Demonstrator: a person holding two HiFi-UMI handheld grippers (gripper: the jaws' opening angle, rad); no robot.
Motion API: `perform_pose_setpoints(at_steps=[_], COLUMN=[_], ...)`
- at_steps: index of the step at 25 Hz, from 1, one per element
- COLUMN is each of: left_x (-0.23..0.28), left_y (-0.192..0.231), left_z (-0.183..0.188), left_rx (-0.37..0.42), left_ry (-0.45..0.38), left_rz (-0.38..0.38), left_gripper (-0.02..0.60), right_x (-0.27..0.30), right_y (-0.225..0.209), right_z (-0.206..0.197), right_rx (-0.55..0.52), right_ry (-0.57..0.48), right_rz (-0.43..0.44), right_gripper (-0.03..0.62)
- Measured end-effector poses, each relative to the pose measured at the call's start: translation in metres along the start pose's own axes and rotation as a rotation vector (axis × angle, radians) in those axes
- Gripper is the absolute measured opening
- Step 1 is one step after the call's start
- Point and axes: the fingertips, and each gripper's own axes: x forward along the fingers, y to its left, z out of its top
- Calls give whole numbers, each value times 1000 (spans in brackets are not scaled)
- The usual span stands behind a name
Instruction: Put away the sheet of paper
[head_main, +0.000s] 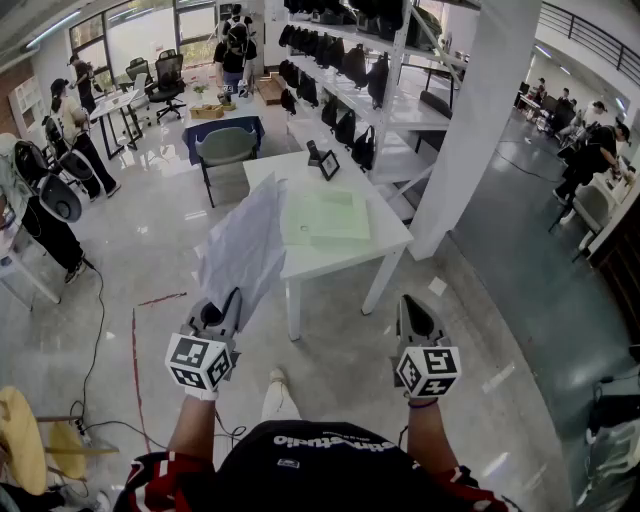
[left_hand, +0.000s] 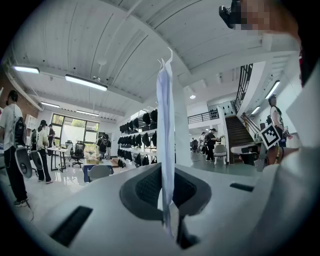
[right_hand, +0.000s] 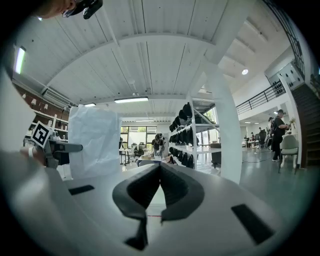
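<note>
A pale, slightly crumpled sheet of paper (head_main: 245, 245) stands up from my left gripper (head_main: 228, 302), which is shut on its lower edge. In the left gripper view the sheet (left_hand: 165, 125) shows edge-on, rising from between the pressed jaws of the left gripper (left_hand: 167, 200). My right gripper (head_main: 412, 306) hangs at the same height to the right, shut with nothing in it; its jaws meet at the tip (right_hand: 160, 167). From the right gripper view the sheet (right_hand: 95, 140) is seen flat, off to the left. Both grippers are in the air, short of a white table (head_main: 300, 264) ahead.
A green mat (head_main: 325, 215) lies on the white table, with small dark items (head_main: 325, 160) at its far end. A white pillar (head_main: 470, 130) and shelving with black bags (head_main: 345, 65) stand to the right. Chairs, desks and people are at the back left; a cable (head_main: 95, 340) runs over the floor.
</note>
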Motion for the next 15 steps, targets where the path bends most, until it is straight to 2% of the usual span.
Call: perform_pose_setpoints(at_steps=[15], left_x=[1], left_y=[-10], left_z=[4], left_rx=[-4], left_ry=[5], left_rz=[-4], left_gripper=[6], right_x=[-2], right_y=[-1], right_z=[0], right_rx=[1], right_ry=[-2], right_rz=[6], right_gripper=[-2])
